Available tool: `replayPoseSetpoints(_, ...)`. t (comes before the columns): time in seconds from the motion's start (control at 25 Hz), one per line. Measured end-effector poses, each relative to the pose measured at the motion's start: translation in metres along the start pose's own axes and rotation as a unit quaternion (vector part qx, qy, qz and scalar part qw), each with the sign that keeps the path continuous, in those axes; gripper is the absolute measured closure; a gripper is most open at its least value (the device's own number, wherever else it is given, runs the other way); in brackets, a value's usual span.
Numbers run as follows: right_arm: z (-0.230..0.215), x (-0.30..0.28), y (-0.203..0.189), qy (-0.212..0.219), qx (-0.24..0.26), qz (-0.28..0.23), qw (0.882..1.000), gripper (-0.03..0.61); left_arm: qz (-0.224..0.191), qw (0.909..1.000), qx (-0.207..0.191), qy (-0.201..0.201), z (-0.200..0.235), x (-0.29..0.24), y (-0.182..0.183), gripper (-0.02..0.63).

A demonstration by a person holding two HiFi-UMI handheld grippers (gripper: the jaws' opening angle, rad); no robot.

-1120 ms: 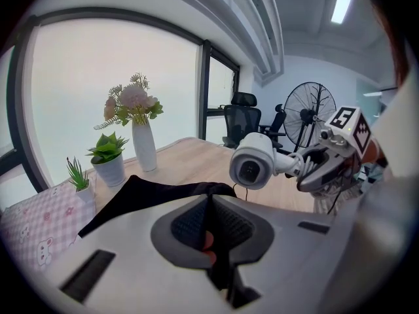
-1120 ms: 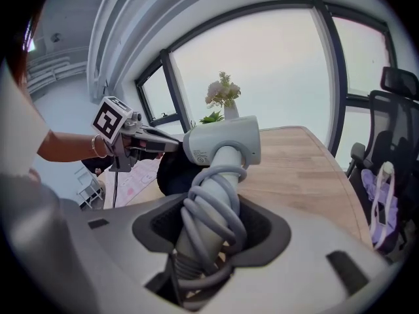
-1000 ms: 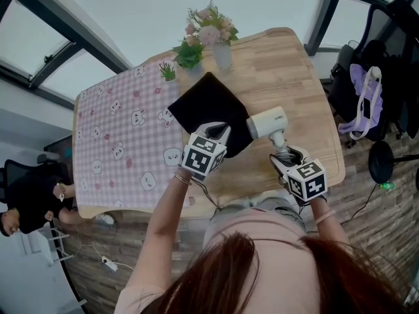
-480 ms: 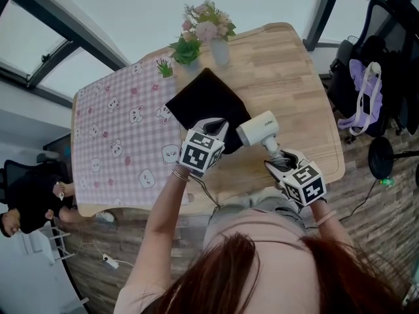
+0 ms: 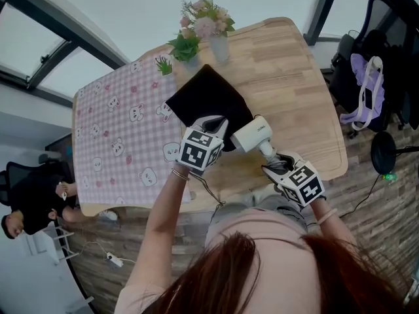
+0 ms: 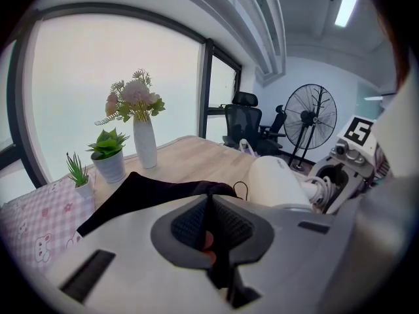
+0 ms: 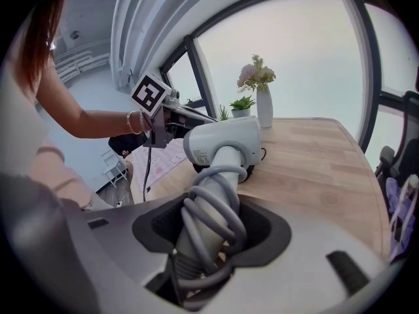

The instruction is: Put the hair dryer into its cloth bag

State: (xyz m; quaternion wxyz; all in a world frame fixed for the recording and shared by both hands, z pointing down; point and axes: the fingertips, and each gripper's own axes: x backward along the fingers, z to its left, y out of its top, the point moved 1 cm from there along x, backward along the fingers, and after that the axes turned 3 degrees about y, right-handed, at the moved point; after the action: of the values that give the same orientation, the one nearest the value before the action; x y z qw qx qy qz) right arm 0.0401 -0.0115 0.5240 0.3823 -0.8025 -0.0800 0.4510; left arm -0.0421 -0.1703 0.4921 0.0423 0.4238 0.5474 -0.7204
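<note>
Pinching the near edge of the cloth bag (image 5: 209,97), the left tongs (image 5: 218,127) sit at nine o'clock of the hair dryer (image 5: 252,134), whose cord-wrapped handle the right tongs (image 5: 272,164) clamp.

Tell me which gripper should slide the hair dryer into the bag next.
Right. The right gripper is clamped on the hair dryer by its cord-wrapped handle, nose at the mouth of the bag. The left gripper is shut on the bag's edge, lifting it.

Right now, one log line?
left hand-held gripper: shut on bag | right hand-held gripper: shut on hair dryer | status: dryer beside bag, not inside
</note>
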Motion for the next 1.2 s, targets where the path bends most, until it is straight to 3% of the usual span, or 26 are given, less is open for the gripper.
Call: replayPoseSetpoints(1.2, 0.001, -0.050, -0.006, 0.071, -0.017, 0.054, 0.996, 0.371, 0.006, 0.9997, -0.010, -0.024, -0.002, -0.002, 0.001, 0.589)
